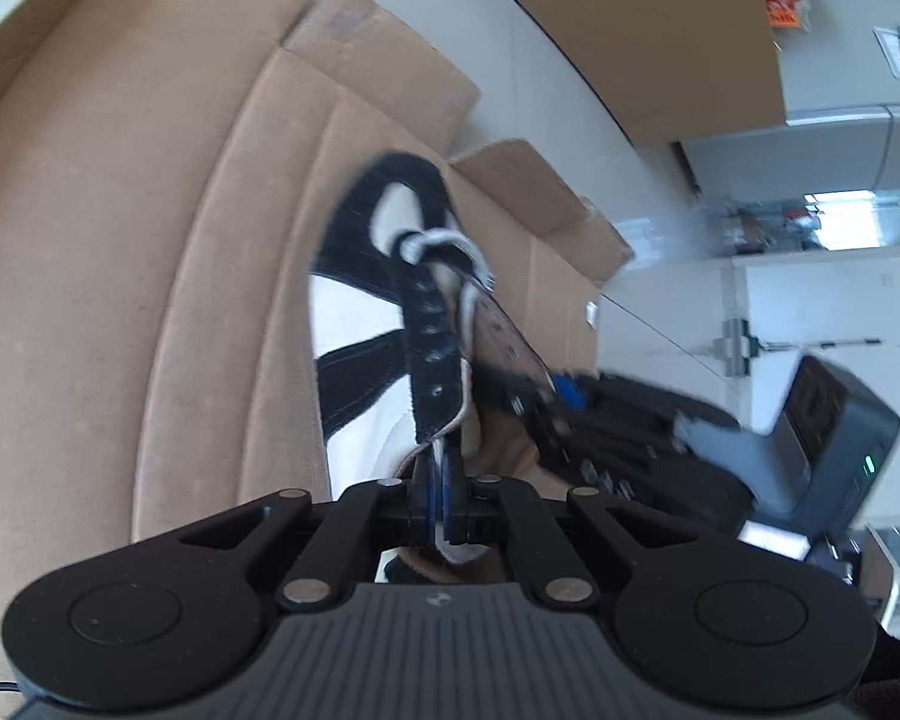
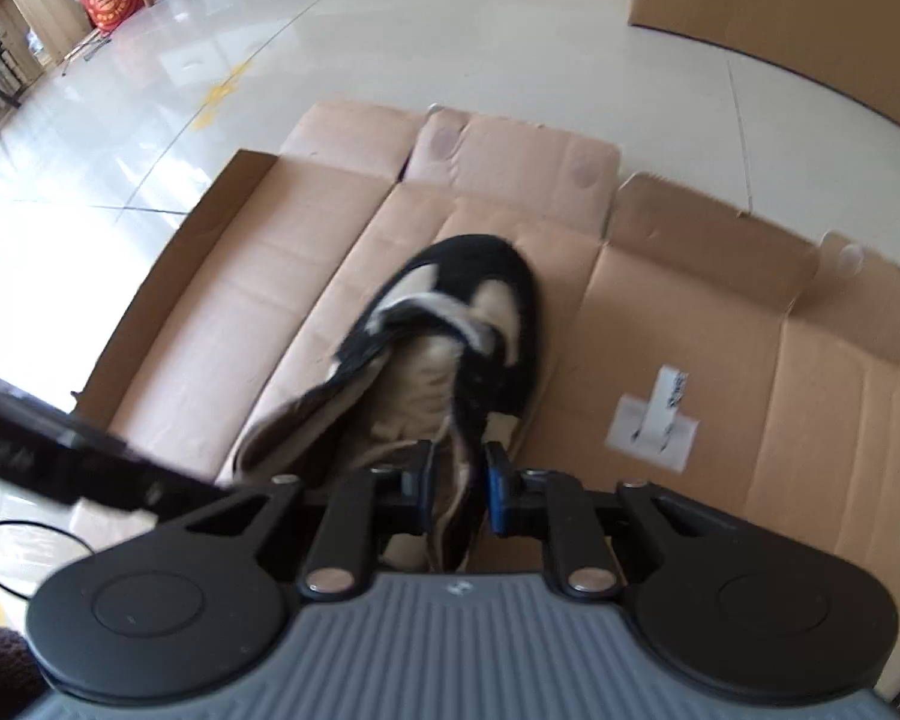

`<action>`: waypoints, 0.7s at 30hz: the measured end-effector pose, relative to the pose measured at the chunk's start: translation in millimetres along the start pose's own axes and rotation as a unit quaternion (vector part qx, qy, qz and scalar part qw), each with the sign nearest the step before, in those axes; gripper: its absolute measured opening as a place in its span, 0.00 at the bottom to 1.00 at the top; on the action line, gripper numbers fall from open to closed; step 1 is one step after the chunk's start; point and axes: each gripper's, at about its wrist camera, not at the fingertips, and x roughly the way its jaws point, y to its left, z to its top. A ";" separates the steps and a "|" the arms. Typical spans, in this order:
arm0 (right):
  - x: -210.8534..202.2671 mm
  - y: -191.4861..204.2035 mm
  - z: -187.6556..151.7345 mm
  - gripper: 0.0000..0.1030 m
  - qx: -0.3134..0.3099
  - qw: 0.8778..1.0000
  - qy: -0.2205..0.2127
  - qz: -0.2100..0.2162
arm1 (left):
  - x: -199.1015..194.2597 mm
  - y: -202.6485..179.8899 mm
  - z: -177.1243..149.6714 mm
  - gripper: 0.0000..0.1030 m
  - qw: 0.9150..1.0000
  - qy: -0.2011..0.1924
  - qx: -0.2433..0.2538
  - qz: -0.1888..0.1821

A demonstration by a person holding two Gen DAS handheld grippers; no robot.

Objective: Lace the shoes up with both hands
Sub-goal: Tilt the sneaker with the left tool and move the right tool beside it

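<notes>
1. Setting: an indoor work or storage room, not a furnished home; exact use cannot be told.
2. Pale tiled floor point(image 2: 390, 42) with yellow marking, upper left of the right wrist view.
3. Flattened cardboard sheet point(image 2: 720, 324) laid on the floor as a mat.
4. Large cardboard box point(image 2: 810, 18), upper right.
5. Wooden furniture and red container point(image 2: 105, 0), blurred, top left corner.

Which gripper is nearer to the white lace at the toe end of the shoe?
Hard to call: neither gripper is at the lace. The left gripper is shut on the eyelet flap's rear end; the right gripper straddles the opposite collar edge.
</notes>
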 end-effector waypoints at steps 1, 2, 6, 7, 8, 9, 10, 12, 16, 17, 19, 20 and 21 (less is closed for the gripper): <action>-3.1 -1.7 1.3 0.26 0.001 1.000 -0.005 0.000 | -2.2 -3.4 0.2 0.01 1.000 0.005 0.012 -0.003; -8.5 -4.4 2.3 0.26 0.002 1.000 -0.012 0.002 | -6.5 -5.0 -0.2 0.01 1.000 0.006 0.018 -0.001; -31.5 -10.6 1.8 0.25 0.031 0.999 -0.018 0.036 | -31.8 -22.3 -5.8 0.01 0.991 -0.003 0.105 0.085; -37.3 -11.7 0.8 0.25 0.051 0.997 -0.010 0.062 | -34.3 -27.4 -7.7 0.01 0.984 -0.008 0.132 0.118; -38.3 -10.8 0.6 0.25 0.057 0.996 -0.006 0.071 | -37.2 -32.1 -11.2 0.01 0.972 -0.016 0.164 0.168; -40.4 -8.6 -1.0 0.25 0.061 0.994 0.004 0.085 | -39.9 -36.2 -14.4 0.01 0.958 -0.024 0.192 0.211; -42.2 -3.8 -2.8 0.25 0.046 0.995 0.006 0.083 | -41.4 -35.0 -14.8 0.01 0.959 -0.024 0.190 0.208; -43.3 5.8 -6.3 0.25 0.008 0.997 0.010 0.073 | -44.5 -32.5 -15.3 0.02 0.962 -0.024 0.185 0.199; -52.0 14.2 -8.7 0.25 -0.036 0.996 0.007 0.077 | -37.4 -17.1 -11.0 0.13 0.991 0.001 0.095 0.092; -55.0 15.3 -9.2 0.25 -0.044 0.996 0.005 0.078 | -31.9 -15.5 -10.4 0.17 0.994 0.005 0.080 0.078; -61.8 19.6 -12.2 0.29 -0.076 0.995 0.001 0.070 | -21.9 -13.7 -9.6 0.36 0.996 0.010 0.064 0.069; -62.7 18.8 -13.2 0.32 -0.080 0.994 0.002 0.070 | -14.8 -13.6 -9.2 0.36 0.996 0.010 0.058 0.071; -64.7 19.4 -16.4 0.35 -0.095 0.993 0.006 0.073 | -6.8 -13.6 -8.6 0.36 0.996 0.011 0.052 0.073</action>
